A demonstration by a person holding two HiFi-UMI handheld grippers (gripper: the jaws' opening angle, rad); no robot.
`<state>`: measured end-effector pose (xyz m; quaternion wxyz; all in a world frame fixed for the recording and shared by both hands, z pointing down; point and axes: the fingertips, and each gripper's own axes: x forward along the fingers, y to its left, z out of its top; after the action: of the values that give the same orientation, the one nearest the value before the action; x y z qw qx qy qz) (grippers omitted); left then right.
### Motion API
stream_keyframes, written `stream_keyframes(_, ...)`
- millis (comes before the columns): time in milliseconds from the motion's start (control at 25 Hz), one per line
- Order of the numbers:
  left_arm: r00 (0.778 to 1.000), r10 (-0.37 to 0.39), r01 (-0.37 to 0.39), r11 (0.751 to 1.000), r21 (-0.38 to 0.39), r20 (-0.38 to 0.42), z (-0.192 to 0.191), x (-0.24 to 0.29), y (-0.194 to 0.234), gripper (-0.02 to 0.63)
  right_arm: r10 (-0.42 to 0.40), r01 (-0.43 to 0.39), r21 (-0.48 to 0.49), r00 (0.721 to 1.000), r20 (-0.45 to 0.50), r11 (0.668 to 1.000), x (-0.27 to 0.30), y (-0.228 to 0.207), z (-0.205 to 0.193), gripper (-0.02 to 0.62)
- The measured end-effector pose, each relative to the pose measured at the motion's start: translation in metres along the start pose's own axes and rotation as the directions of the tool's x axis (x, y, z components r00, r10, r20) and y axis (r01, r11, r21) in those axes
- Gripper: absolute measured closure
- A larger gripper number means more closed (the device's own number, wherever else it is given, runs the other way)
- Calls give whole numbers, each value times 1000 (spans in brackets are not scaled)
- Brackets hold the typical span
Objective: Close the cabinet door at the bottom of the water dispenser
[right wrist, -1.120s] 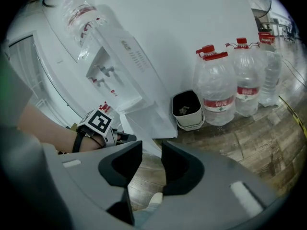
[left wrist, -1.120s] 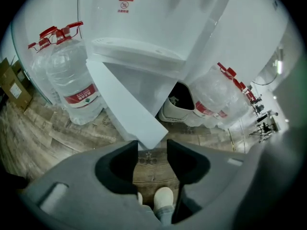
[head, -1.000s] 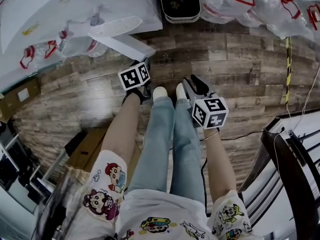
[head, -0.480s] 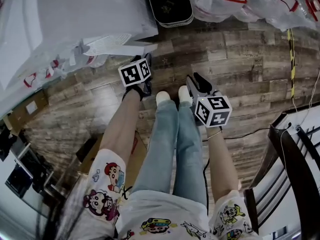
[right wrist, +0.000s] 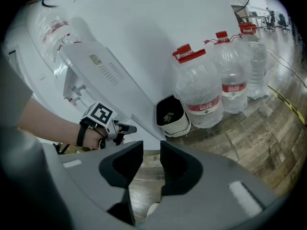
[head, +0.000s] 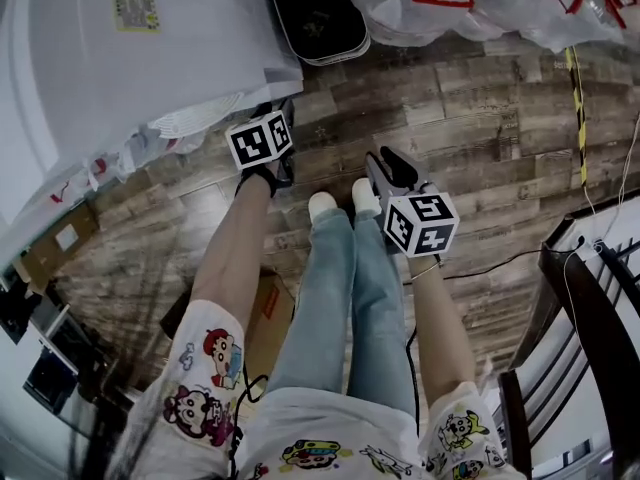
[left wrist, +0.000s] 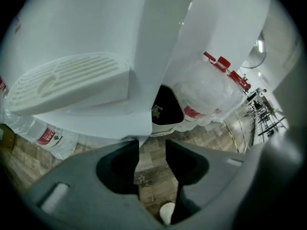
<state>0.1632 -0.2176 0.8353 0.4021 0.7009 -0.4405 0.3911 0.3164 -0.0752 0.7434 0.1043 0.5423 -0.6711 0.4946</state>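
Note:
The white water dispenser fills the head view's upper left, its cabinet door (head: 200,48) standing open with a small label on it. In the left gripper view the door's edge (left wrist: 153,80) runs down to a corner just above my left gripper (left wrist: 151,152). Its jaws are open and empty. The right gripper view shows the left gripper (right wrist: 128,128) right beside the door's (right wrist: 110,78) lower edge. My right gripper (head: 385,165) hangs over the floor in front of the person's shoes, away from the door, open with nothing between its jaws.
A black-lined bin (head: 318,13) stands beside the dispenser, with large water bottles (right wrist: 204,92) to its right. A white slatted drip tray (left wrist: 67,80) sticks out left of the door. A cardboard box (head: 262,318) lies by the person's leg. A dark chair (head: 590,328) is at the right.
The left gripper has moved up and left toward the open door, which now looms larger in the head view. The right gripper has shifted only slightly.

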Motion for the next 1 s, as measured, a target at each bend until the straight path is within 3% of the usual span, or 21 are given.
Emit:
stream_keyframes(520,1000,-16,14,998,60,23,23,16,-8,434,-6,6,7,1000,0,1000,1,-13,8,474)
stream_keyframes(1000,999,-39,38,997,68,14,3,-18,-23,433,-8,8,-48,1000,8,999,-23,2,24,474)
